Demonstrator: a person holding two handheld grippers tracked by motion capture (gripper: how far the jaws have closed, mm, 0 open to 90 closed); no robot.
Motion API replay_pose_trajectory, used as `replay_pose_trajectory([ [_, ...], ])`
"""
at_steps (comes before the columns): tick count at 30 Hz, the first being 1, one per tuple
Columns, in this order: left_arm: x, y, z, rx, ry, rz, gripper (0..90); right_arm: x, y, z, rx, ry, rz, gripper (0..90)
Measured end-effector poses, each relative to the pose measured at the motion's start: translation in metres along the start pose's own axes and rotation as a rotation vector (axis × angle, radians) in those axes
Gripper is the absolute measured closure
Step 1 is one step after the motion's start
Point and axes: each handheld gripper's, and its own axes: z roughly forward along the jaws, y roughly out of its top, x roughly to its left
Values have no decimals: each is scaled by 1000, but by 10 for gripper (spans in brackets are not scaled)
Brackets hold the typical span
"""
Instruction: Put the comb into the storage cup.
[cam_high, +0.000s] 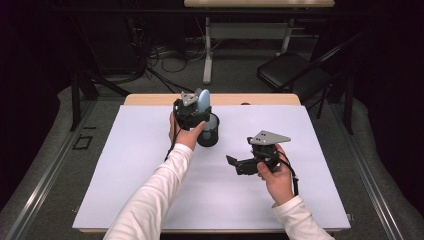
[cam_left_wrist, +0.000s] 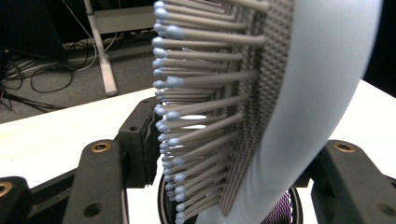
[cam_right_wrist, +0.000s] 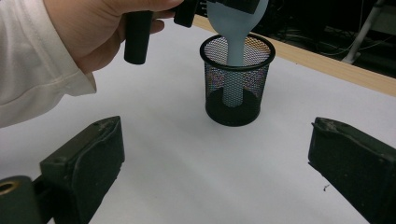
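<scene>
One hairbrush (cam_left_wrist: 299, 93), one mesh cup (cam_right_wrist: 237, 79)

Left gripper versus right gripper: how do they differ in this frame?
The left gripper has a blue brush between its fingers, over the mesh cup; the right gripper holds nothing. The left gripper's fingers stand narrow, the right gripper's wide apart. The left gripper points down, the right gripper sideways across the table. Both are black and hand-held.

Pale blue hairbrush (cam_high: 203, 101) stands handle-down, apparently upright, in the black mesh cup (cam_high: 208, 134).
</scene>
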Motion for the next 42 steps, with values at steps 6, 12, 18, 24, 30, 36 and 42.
replay_pose_trajectory([
  [6, 0, 0, 0, 1, 8, 9, 386, 0, 0, 0, 0, -2, -2, 34],
  [12, 0, 0, 0, 7, 23, 15, 357, 0, 0, 0, 2, -1, 0, 34],
  [18, -1, -1, 0, 8, 18, 15, 317, 0, 0, 0, 0, -1, 2, 34],
  [24, -2, -1, 1, 2, 10, 14, 261, 0, 0, 0, 0, 0, 2, 35],
  [30, -2, -1, 1, 9, 9, 19, 245, 0, 0, 0, 0, 0, 2, 35],
  [36, -1, 0, 0, 7, 7, 16, 241, 0, 0, 0, 0, 0, 3, 35],
  [42, 0, 0, -1, 1, 6, 10, 242, 0, 0, 0, -1, 0, 2, 35],
])
